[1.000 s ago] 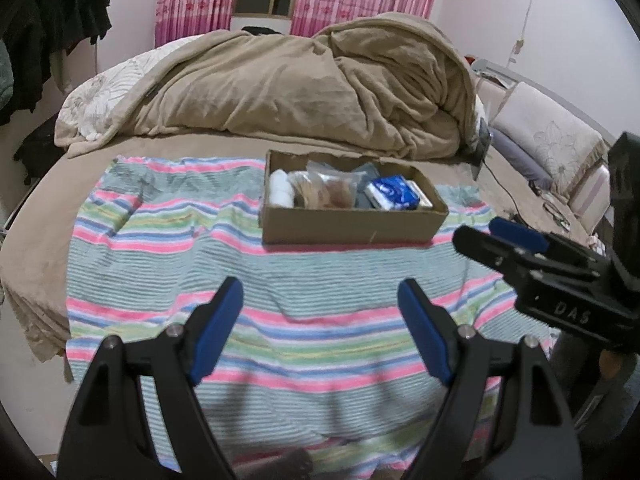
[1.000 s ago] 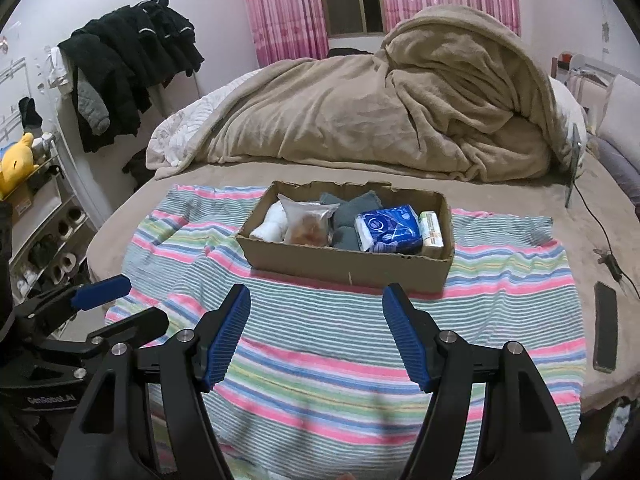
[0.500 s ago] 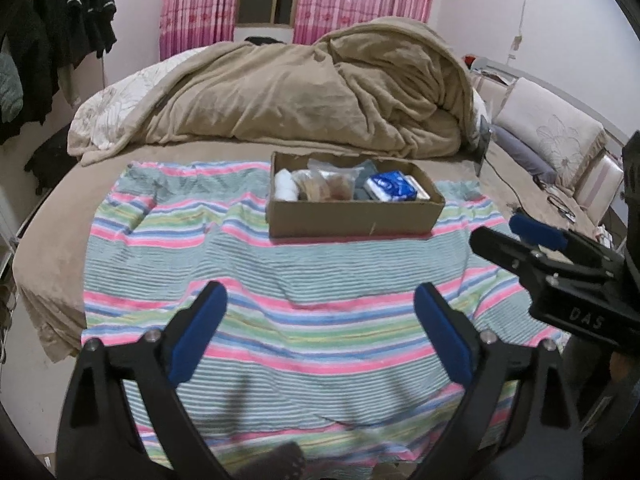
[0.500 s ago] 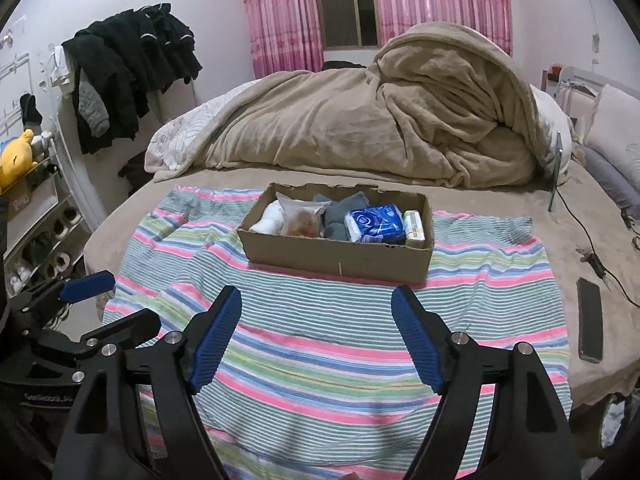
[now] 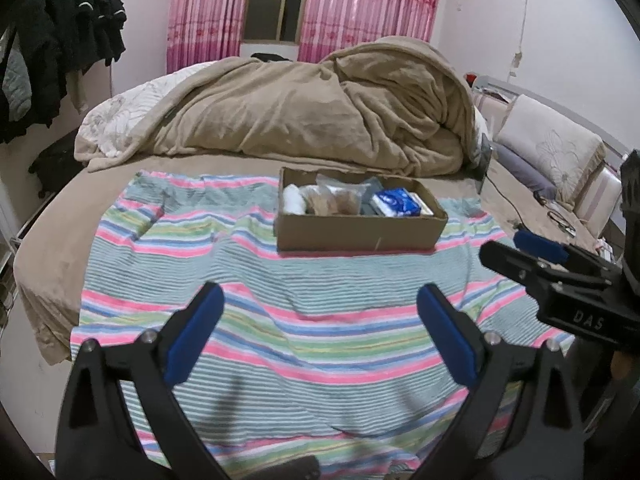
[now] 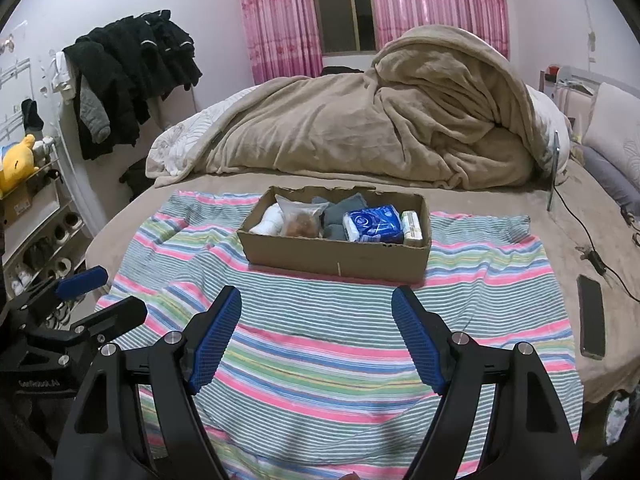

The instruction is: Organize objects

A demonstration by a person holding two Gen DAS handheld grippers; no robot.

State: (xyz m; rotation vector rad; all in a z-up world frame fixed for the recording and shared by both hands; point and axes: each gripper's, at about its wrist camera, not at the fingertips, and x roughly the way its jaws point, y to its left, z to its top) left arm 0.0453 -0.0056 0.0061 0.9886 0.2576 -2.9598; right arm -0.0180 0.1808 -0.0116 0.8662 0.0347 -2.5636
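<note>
A cardboard box (image 5: 360,236) (image 6: 340,258) stands on a striped cloth (image 5: 280,312) (image 6: 320,344) on the bed. In it lie a white roll (image 6: 270,220), a clear bag of brown snacks (image 6: 300,222), dark grey cloth (image 6: 338,216), a blue packet (image 6: 372,222) and a pale packet (image 6: 412,226). My left gripper (image 5: 320,332) is open and empty, held back from the box over the cloth's near part. My right gripper (image 6: 318,336) is open and empty too. Each gripper shows in the other's view, the right one (image 5: 528,248) and the left one (image 6: 100,296).
A heaped tan blanket (image 6: 380,132) lies behind the box. A black phone (image 6: 591,316) and a cable (image 6: 588,240) lie on the bed to the right. Pillows (image 5: 552,152) sit at the far right. Dark clothes (image 6: 132,76) hang on the left wall above shelves (image 6: 36,240).
Both grippers have drawn back from the box and risen, so the box looks smaller and farther. Both stay open and empty.
</note>
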